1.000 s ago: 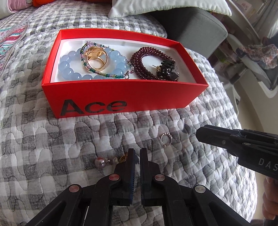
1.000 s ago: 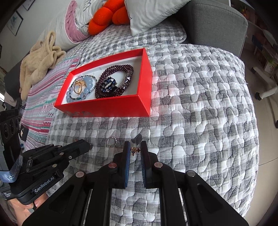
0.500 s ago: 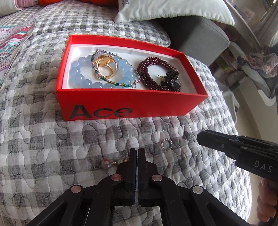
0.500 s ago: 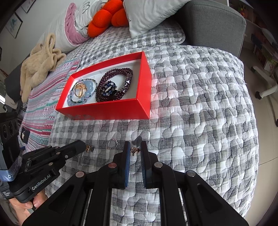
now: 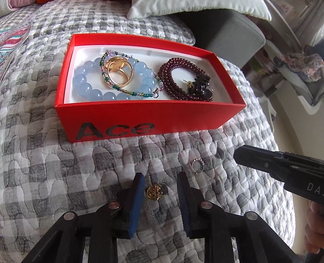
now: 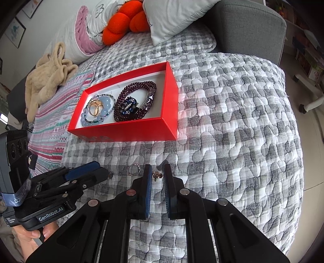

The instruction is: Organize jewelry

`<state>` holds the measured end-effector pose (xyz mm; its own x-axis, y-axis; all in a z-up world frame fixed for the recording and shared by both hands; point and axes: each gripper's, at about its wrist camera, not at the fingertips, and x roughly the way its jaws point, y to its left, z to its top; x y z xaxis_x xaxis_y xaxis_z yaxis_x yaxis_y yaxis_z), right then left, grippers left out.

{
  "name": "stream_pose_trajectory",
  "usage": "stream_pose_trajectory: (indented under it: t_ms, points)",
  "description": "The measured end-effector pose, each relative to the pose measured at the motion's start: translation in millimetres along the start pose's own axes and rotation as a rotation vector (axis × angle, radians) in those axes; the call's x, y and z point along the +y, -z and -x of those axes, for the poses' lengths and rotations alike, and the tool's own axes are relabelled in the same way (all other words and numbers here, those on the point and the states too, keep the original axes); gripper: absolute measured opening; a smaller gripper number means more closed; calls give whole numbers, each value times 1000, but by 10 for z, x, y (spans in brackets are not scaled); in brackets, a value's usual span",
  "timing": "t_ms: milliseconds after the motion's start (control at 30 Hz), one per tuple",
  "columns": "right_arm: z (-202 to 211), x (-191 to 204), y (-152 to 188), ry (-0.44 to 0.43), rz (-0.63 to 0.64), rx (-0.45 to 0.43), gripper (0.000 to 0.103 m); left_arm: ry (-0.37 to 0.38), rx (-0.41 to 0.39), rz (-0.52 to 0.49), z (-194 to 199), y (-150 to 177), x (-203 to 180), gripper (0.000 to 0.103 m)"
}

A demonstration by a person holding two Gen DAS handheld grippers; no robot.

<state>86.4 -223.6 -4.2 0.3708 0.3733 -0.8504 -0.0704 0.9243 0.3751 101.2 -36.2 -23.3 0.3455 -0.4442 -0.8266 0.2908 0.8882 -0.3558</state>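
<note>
bed: grey checked quilt (image 6: 232, 113) | grey headboard (image 6: 249, 26) | white pillow (image 6: 174, 18) | framed picture (image 6: 17, 32) on wall

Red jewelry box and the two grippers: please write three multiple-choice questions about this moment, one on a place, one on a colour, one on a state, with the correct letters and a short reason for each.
1. Where does the small gold earring lie?
A. inside the red box
B. on the quilt between the left gripper's fingers
C. on the white pillow

2. What colour are the large round beads of the bracelet at the left end of the red box?
A. pale blue
B. orange
C. black

3. How does the left gripper stand?
A. shut on the earring
B. open
C. shut on nothing

Answers:
1 B, it rests on the checked quilt in the gap between the two blue pads.
2 A, the big beads are pale blue.
3 B, the pads stand apart on both sides of the earring without touching it.
</note>
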Motion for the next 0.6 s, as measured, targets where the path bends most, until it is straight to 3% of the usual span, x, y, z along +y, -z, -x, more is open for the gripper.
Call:
stream_pose_trajectory:
  t_ms: [400,467,600]
  points:
    - [-4,-60,15,3,-2,3,12,-179,28,-138,-115,73,-258,11]
    - [-3,-58,13,2,-3,2,12,-186,22,-141,-108,71,-276,11]
    - [6,-61,-16,-4,-5,-5,12,-131,-3,-103,6,41,-232,11]
